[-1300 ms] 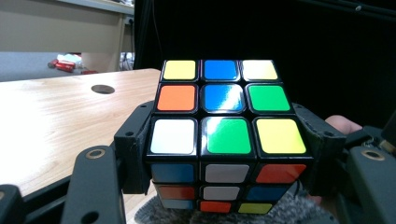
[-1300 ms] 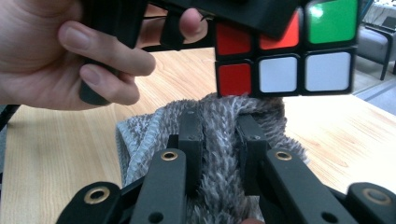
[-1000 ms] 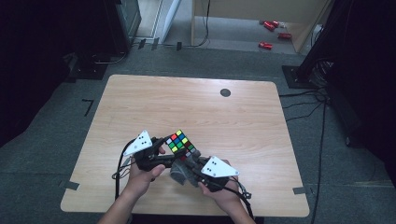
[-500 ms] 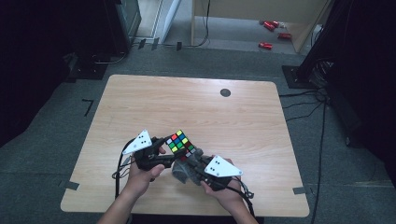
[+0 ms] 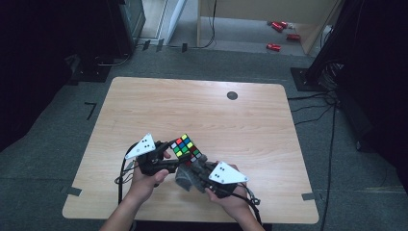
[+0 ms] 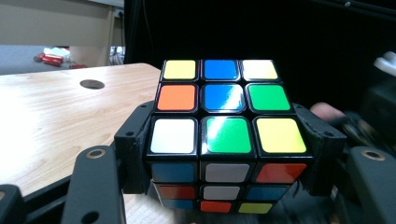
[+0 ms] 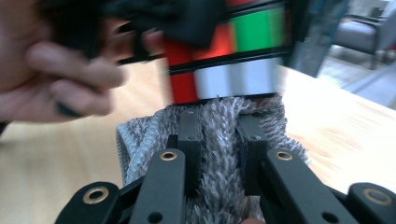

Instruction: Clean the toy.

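— Where the forearms come in over the desk's (image 5: pixel 144 101) near edge, what does each hand carry?
— Each holds a gripper. The right gripper (image 7: pixel 218 135) has its two black jaws drawn narrow, pinched on a fold of grey shaggy cloth (image 7: pixel 219 186); from above, that cloth (image 5: pixel 185 175) sits bunched just ahead of the right hand (image 5: pixel 231 199), near the desk's near edge, a little right of its middle.
— And the cube?
— The puzzle cube (image 6: pixel 224 135) is clamped between the jaws of the left gripper (image 6: pixel 224 154), one jaw on each side face. Its top shows yellow, blue and white along the far row, orange, blue and green in the middle, white, green and yellow nearest the camera. From above, the cube (image 5: pixel 185 147) hangs tilted just over the wood, between the two grippers, with the left hand (image 5: pixel 146 175) behind it.
— Do cloth and cube meet?
— Yes — in the right gripper view the cloth's upper edge presses against the cube's white underside, though the cube is blurred there.
— Anything farther off?
— A small dark round hole (image 5: pixel 232 95) lies near the desk's far edge, right of centre; beyond the desk, red cans (image 5: pixel 279 26) lie on the floor
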The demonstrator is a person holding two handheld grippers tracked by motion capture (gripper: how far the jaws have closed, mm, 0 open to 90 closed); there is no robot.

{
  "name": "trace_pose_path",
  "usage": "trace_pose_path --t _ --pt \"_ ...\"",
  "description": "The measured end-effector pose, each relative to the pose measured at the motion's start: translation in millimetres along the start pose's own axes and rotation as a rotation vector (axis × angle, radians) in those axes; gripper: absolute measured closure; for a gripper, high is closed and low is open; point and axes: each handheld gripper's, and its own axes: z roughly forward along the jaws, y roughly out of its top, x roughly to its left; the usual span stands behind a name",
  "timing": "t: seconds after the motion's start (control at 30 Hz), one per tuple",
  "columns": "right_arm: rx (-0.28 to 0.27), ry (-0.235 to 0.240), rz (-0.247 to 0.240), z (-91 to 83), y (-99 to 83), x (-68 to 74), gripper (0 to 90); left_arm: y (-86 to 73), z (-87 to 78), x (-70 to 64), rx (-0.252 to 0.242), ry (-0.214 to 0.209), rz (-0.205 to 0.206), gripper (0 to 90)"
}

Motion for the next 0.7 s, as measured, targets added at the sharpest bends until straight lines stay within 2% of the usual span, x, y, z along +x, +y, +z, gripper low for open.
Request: trace_pose_path --t 0.13,0.17,0.2,0.23,0.27,0.3,0.4,0.43,0.47,0.57,0.63,0.7 --pt "0.006 0.011 -0.017 1.6 2.2 4.4 76.5 1.7 -3.3 3.5 -0.014 0.015 -0.011 35.2" --pt "-0.028 -0.008 0.038 -4.4 4.9 -4.7 76.9 2.9 -5.0 4.6 -0.018 0.020 -0.010 35.2" --pt "-0.028 -0.008 0.038 -4.4 4.9 -4.7 76.9 3.8 -6.6 6.1 -0.017 0.028 -0.005 35.2" --pt "-0.052 -0.076 0.077 -12.6 6.4 -18.1 77.4 4.1 -8.2 7.6 -0.012 0.037 -0.001 35.2" --pt "-0.052 -0.076 0.077 -12.6 6.4 -18.1 77.4 3.8 -9.2 9.1 -0.007 0.045 0.002 35.2" --pt "-0.061 -0.148 0.110 -20.2 5.8 -33.1 77.4 3.1 -9.6 10.4 0.000 0.054 0.004 35.2" --pt "-0.008 -0.268 0.165 -27.2 -0.4 -53.6 77.2 1.9 -9.1 12.0 0.004 0.065 0.003 35.2" --pt "-0.008 -0.268 0.165 -27.2 -0.4 -53.6 77.2 1.9 -8.5 11.4 0.003 0.065 0.007 35.2" --pt "0.050 -0.351 0.226 -29.0 -6.9 -66.0 77.1 1.9 -7.9 10.5 0.005 0.066 0.013 35.2" --pt "0.113 -0.410 0.263 -29.2 -19.6 -79.5 76.9 0.5 -5.6 9.5 0.018 0.074 0.023 35.2" --pt "0.128 -0.424 0.266 -29.2 -23.5 -83.1 76.8 -0.4 -4.7 9.9 0.021 0.082 0.025 35.3" --pt "0.164 -0.452 0.293 -29.4 -32.2 -91.4 76.3 -1.4 -5.2 12.0 0.022 0.101 0.021 35.2"
